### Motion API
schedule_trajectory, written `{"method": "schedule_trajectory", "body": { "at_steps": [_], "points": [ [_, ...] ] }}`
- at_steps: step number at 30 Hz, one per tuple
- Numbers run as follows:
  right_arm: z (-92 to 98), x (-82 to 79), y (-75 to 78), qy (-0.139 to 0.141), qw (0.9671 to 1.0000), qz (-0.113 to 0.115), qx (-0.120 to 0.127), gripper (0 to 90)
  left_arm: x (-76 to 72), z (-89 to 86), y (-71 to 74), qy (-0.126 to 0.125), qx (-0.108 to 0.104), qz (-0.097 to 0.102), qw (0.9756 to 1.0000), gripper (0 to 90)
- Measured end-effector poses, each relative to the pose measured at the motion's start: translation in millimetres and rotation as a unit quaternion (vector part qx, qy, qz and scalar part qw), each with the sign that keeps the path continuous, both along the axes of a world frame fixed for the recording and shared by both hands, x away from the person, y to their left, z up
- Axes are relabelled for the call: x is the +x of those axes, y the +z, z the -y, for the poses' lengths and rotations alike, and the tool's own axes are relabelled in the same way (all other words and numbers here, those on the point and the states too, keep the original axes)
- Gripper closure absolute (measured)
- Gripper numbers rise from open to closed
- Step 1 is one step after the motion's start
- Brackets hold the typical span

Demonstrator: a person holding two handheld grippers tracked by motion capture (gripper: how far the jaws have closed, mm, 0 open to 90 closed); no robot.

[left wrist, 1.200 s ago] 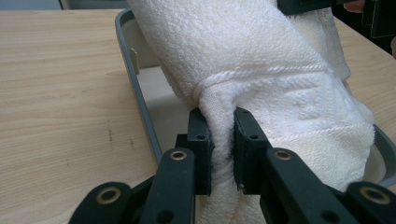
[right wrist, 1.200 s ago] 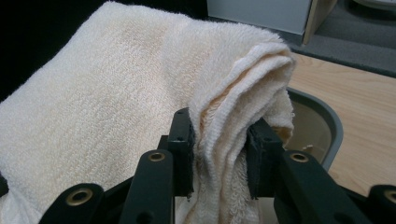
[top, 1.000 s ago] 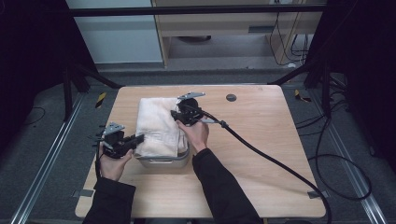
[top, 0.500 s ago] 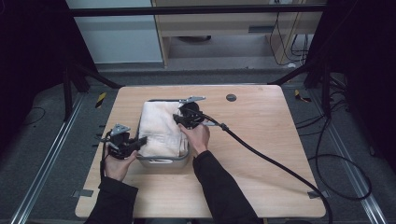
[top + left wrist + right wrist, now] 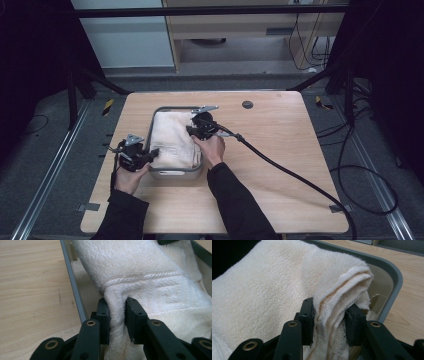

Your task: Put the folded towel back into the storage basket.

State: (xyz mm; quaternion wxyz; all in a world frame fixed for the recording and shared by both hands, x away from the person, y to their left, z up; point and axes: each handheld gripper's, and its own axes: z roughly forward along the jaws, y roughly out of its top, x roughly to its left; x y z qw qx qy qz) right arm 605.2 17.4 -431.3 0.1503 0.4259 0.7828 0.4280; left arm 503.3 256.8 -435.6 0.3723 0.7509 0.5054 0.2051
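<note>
Both tongs, left tongs (image 5: 117,315) and right tongs (image 5: 330,320), have just been easing open yet pinch the towel (image 5: 172,137), so it might slip back into the bin (image 5: 175,173).

Wooden table (image 5: 280,150) on grey floor (image 5: 45,145); pale cabinet (image 5: 120,35) behind.

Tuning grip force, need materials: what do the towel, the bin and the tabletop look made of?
Towel: white cotton terry by the look, looped pile and a woven band; soft, bunching between the left tongs and right tongs.
Bin: probably plastic, smooth grey rim, translucent pale wall.
Table: light wood or wood-look laminate, visible grain, matte.
</note>
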Motion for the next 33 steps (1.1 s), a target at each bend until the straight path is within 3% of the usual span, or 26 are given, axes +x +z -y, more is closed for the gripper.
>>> {"method": "schedule_trajectory", "body": {
  "at_steps": [12,21,28,33],
  "points": [
    [-1.6,0.0,-6.8,0.012,0.9995,0.009,-0.027,60.2,-0.8,1.3,3.1,-0.003,-0.001,0.000,1.0000,62.2],
    [2.6,-3.3,-4.7,0.019,0.9986,0.025,-0.042,57.1,-6.3,0.8,11.1,0.000,-0.010,0.025,0.9996,58.4],
    [17.3,-10.0,8.5,0.019,0.9984,0.046,-0.028,54.4,-12.3,1.8,18.7,-0.009,-0.021,0.040,0.9989,57.1],
    [40.2,-20.6,23.2,0.013,0.9978,0.063,-0.014,49.6,-19.4,-2.5,28.1,-0.018,-0.046,0.062,0.9969,53.7]
  ]
}}
